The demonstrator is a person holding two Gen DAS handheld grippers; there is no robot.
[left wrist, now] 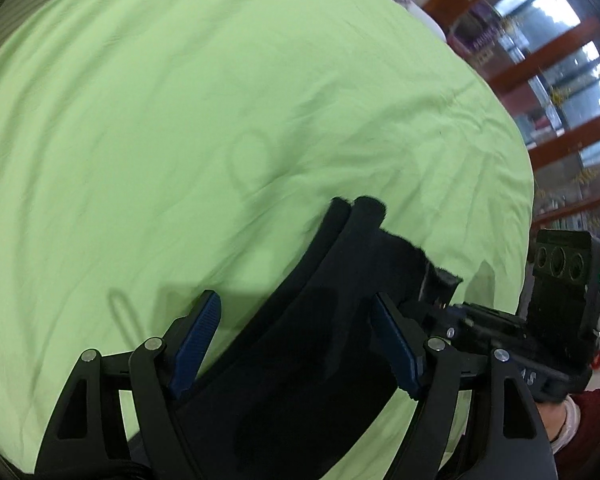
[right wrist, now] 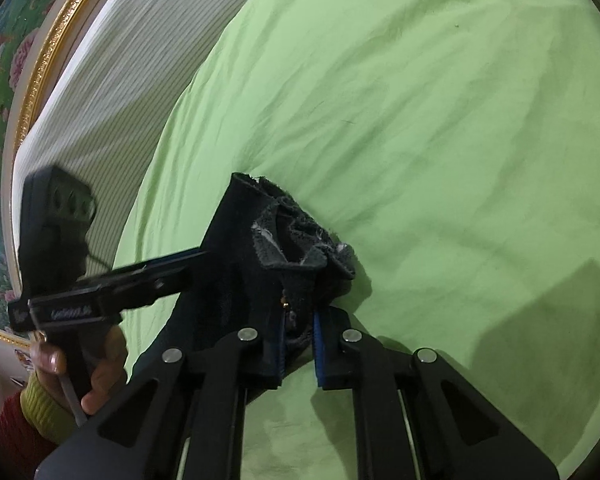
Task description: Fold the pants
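Observation:
The dark navy pants (left wrist: pixel 300 344) hang as a long folded strip over the green bedsheet (left wrist: pixel 180 120). In the left wrist view my left gripper (left wrist: pixel 296 340) is open, its blue pads on either side of the cloth and apart from it. The right gripper (left wrist: pixel 440 304) shows at the right edge of that view, clamped on the cloth's far end. In the right wrist view my right gripper (right wrist: pixel 300 348) is shut on the bunched waistband of the pants (right wrist: pixel 288 248). The left gripper (right wrist: pixel 100 300) reaches in from the left, held by a hand.
The green sheet (right wrist: pixel 440 140) covers the bed. A white striped cover (right wrist: pixel 112 80) and a gold-framed picture (right wrist: pixel 32 76) lie at the left. Red-brown glass shelving (left wrist: pixel 560 92) stands beyond the bed's right edge.

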